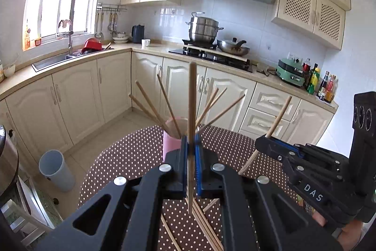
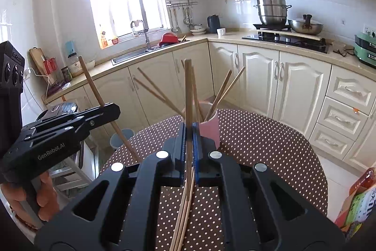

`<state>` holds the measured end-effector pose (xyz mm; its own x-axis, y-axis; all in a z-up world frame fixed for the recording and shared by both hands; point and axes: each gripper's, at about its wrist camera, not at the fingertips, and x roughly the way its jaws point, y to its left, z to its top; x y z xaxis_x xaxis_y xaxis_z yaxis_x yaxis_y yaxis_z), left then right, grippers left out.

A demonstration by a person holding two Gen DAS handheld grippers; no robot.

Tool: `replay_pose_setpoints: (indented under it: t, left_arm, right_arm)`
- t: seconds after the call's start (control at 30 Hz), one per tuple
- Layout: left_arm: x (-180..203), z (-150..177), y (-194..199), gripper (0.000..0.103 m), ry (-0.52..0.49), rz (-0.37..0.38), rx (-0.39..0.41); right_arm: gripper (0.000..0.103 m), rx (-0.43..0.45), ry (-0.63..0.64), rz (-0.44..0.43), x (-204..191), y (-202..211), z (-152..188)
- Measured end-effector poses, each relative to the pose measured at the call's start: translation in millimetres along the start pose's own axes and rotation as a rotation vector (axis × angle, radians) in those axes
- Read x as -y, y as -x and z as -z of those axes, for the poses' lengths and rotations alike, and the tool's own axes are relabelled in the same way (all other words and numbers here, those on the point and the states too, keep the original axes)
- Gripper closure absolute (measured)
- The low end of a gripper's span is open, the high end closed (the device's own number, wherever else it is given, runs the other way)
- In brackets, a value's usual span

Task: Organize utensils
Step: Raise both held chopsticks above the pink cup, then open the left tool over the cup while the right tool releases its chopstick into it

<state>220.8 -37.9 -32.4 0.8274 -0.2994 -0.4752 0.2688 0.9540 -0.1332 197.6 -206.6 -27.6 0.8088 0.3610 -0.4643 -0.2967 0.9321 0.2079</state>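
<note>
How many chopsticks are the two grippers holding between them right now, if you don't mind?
2. The left gripper pinches one chopstick upright in front of the pink cup; the right gripper pinches another. More stand in the cup and lie on the table.

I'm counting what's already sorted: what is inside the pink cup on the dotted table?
Wooden chopsticks stand in the pink cup, fanning outward above its rim. Their lower ends and the cup's bottom are hidden by its wall and the hand-held gripper in front, so the count is uncertain.
</note>
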Motion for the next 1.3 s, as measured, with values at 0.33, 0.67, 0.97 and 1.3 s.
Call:
replay_pose_setpoints:
  t: [0.33, 0.67, 0.97, 1.3]
  left_arm:
    - [-1, -39, -12, 0.097, 0.0, -0.016, 0.084]
    - [-11, -79, -30, 0.097, 0.06, -0.025, 0.159]
    - [-18, -95, -53, 0.097, 0.083, -0.06, 0.204]
    - [-23, -80, -87, 0.097, 0.079, -0.056, 0.159]
  right_arm:
    - [0.097, 0.084, 0.012, 0.011, 2, -2, -34]
    - [0.097, 0.174, 0.031, 0.002, -11, -17, -71]
    - [0.097, 0.244, 0.05, 0.035, -19, -37, -93]
    - [0.097, 0.27, 0.062, 0.068, -19, -54, -90]
